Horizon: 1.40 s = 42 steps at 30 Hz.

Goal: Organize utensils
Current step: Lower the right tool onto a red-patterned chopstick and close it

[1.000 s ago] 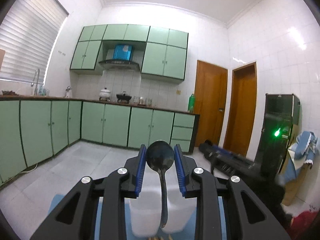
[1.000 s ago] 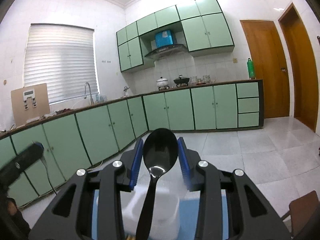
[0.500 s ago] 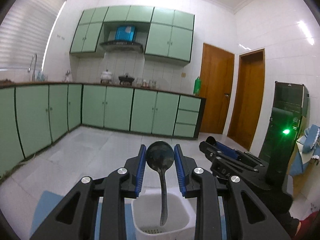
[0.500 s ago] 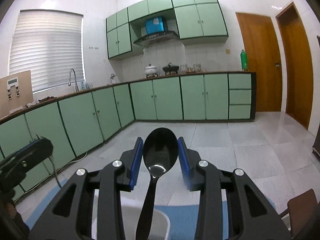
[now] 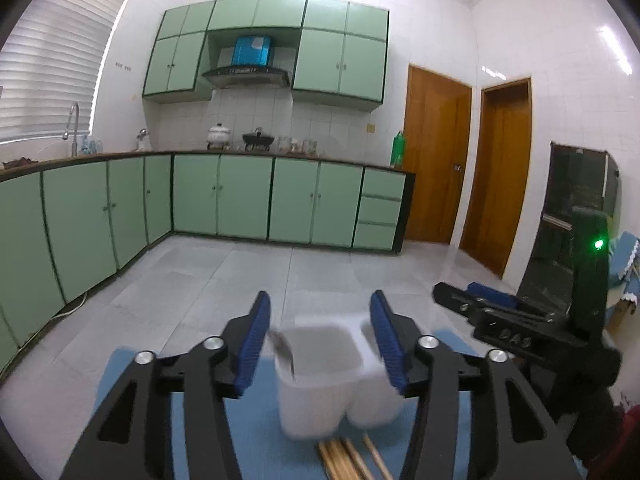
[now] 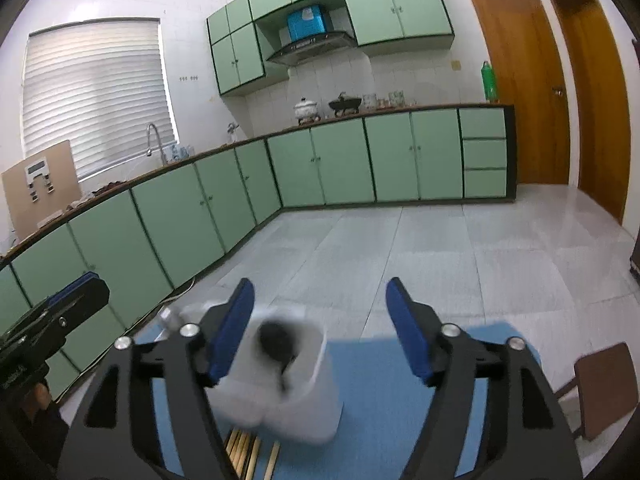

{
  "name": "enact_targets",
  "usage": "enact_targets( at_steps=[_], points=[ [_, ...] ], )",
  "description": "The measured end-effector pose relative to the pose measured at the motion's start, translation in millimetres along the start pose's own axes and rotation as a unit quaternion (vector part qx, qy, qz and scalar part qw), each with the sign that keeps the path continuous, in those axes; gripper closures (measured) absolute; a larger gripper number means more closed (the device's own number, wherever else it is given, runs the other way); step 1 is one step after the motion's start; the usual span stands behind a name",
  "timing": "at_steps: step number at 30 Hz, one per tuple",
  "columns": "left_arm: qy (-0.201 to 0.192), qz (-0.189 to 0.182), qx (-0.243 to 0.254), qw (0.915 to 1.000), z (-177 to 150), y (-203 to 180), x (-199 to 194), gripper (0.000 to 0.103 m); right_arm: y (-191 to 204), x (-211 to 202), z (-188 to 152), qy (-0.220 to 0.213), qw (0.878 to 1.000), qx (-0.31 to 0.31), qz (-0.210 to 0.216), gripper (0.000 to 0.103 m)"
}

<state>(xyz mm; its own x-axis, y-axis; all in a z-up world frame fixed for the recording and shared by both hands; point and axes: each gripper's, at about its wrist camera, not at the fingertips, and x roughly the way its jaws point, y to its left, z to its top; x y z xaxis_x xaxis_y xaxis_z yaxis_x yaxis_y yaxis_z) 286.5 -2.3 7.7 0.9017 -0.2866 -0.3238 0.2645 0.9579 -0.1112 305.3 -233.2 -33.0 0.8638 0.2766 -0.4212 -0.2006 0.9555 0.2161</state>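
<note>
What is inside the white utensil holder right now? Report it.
The white utensil holder has two compartments. A black spoon sits in one and a metal spoon in the other, bowls up. Motion blur and the walls hide their handles and the bottom.

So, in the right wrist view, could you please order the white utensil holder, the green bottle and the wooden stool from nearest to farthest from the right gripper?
1. White utensil holder, just below the right gripper.
2. Wooden stool, lower right.
3. Green bottle, on the far counter.

Metal spoon (image 5: 283, 349): blurred, inside my white caddy's (image 5: 316, 396) left compartment.
Black spoon (image 6: 276, 338): blurred, in right compartment.
Chopsticks (image 5: 348, 458): flat beside caddy.
</note>
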Motion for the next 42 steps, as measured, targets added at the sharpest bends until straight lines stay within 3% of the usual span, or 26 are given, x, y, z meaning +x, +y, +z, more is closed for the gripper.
enact_targets(
  at_steps=[6,10,14,23,38,42],
  points=[
    [0.077,-0.005,-0.015,0.9969,-52,-14,-41,0.044,14,-51,-57,0.068,0.998,-0.006,0.008,0.027],
    [0.141,0.007,-0.026,0.9896,-97,-21,-57,0.044,26,-71,-98,0.113,0.993,-0.015,-0.007,0.027],
    [0.181,0.031,-0.029,0.9826,-137,-26,-69,0.044,36,-88,-136,0.144,0.989,-0.010,-0.016,0.027],
    [0.219,0.037,-0.042,0.9742,-169,-32,-81,0.044,56,-106,-180,0.191,0.981,-0.031,-0.016,0.027],
    [0.239,0.048,-0.055,0.9683,-181,-27,-82,0.044,75,-93,-193,0.236,0.968,-0.078,-0.036,0.032],
    [0.238,0.049,-0.059,0.9682,-182,-25,-83,0.044,73,-92,-194,0.236,0.965,-0.091,-0.066,0.035]
  ],
)
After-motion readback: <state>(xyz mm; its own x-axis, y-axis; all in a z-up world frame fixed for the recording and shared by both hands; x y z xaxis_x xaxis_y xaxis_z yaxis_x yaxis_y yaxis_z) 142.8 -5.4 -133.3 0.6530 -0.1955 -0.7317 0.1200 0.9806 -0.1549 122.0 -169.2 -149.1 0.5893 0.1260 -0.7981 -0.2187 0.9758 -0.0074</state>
